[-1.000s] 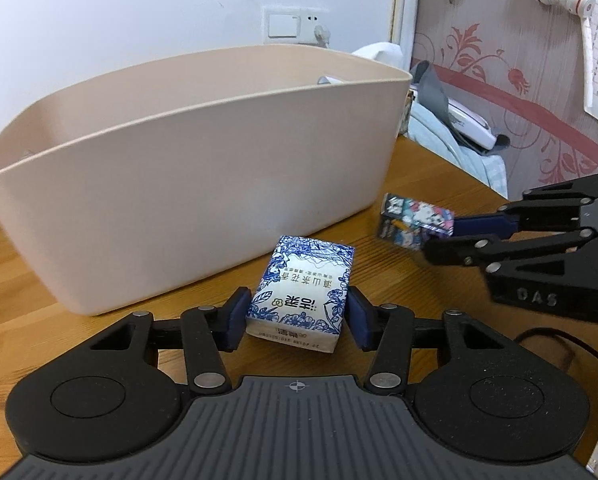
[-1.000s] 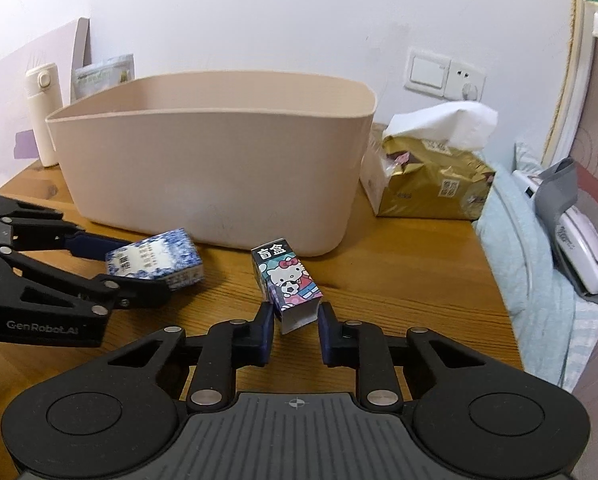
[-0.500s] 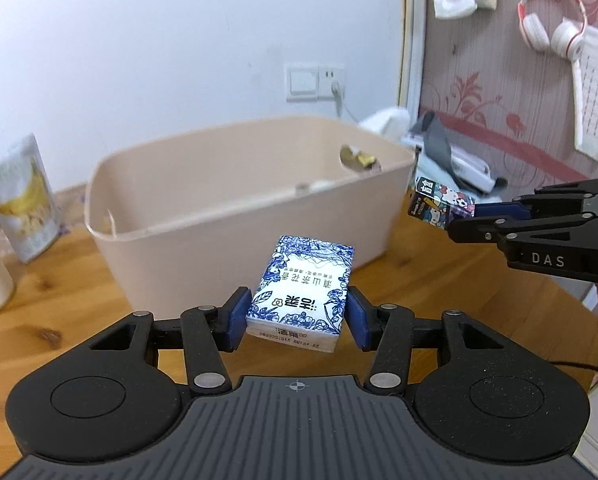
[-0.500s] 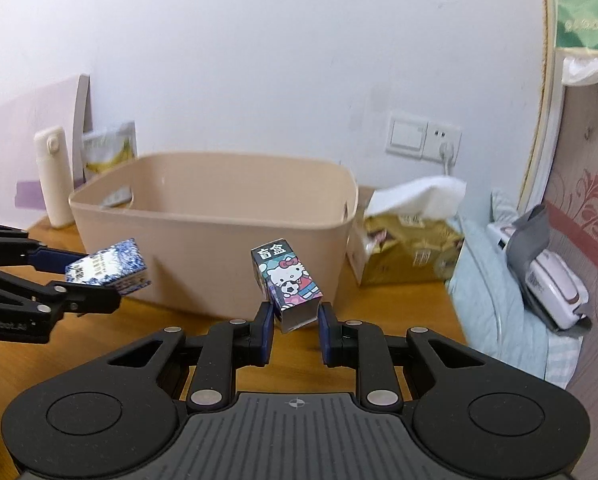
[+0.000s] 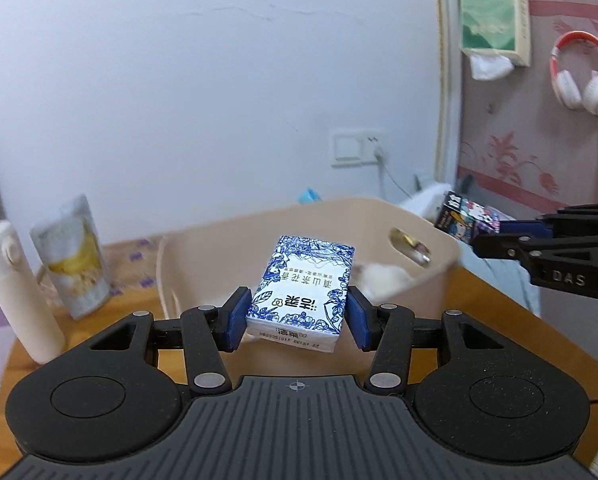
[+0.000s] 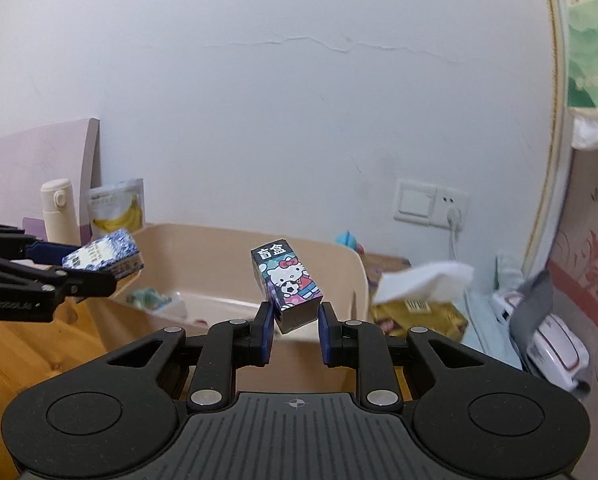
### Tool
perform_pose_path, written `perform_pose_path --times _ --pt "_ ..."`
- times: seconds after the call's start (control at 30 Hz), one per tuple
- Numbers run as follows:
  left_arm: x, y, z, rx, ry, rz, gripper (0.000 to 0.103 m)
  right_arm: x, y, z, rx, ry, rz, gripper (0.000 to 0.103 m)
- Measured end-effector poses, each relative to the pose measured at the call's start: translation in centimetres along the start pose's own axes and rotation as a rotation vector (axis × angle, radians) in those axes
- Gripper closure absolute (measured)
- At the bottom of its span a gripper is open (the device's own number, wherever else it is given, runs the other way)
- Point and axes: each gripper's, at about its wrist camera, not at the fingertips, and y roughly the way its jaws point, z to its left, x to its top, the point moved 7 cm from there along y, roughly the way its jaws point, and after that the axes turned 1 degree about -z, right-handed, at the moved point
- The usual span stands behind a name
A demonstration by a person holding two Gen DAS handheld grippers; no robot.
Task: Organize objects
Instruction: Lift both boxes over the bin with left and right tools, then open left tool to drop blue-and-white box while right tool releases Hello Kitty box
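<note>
My left jaws are clamped on the long sides of a blue-and-white tissue pack (image 5: 301, 292), and my right jaws pinch a small cartoon box (image 6: 286, 286) near its lower end, so it tilts. I hold both in the air over the beige bin (image 5: 379, 220), the left gripper (image 5: 297, 316) above its near wall and the right gripper (image 6: 295, 334) nearer its right end. Inside the bin I can make out a greenish packet (image 6: 149, 298) and something white, too blurred to name. Behind the bin stand a white bottle (image 5: 9, 292) and a banana snack pouch (image 5: 73, 256). Beside its right end sits a gold tissue pack (image 6: 419, 312) with a sheet sticking up. All this rests on a wooden table (image 5: 499, 320) against a pale wall with a switch and socket (image 6: 431, 202). On the patterned panel to the right hang headphones (image 5: 579, 72) and a green tissue box (image 5: 491, 8).
</note>
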Motion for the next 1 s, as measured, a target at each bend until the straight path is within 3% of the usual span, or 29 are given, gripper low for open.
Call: perform_pose_path --times 0.37,0.63,1.0 --pt "1.8 4.7 2.3 0.09 -0.011 0.007 0.051 2.1 4.1 0.7 0.031 0.033 -0.004 0.081" --pt "0.4 8.7 2.9 0.139 -0.006 0.114 0.051 1.9 7.5 1.9 0.037 0.001 0.058 0.081" --pt "-1.3 11.0 3.3 0.163 -0.02 0.21 0.051 0.3 10.2 3.2 0.046 -0.035 0.16 0.08"
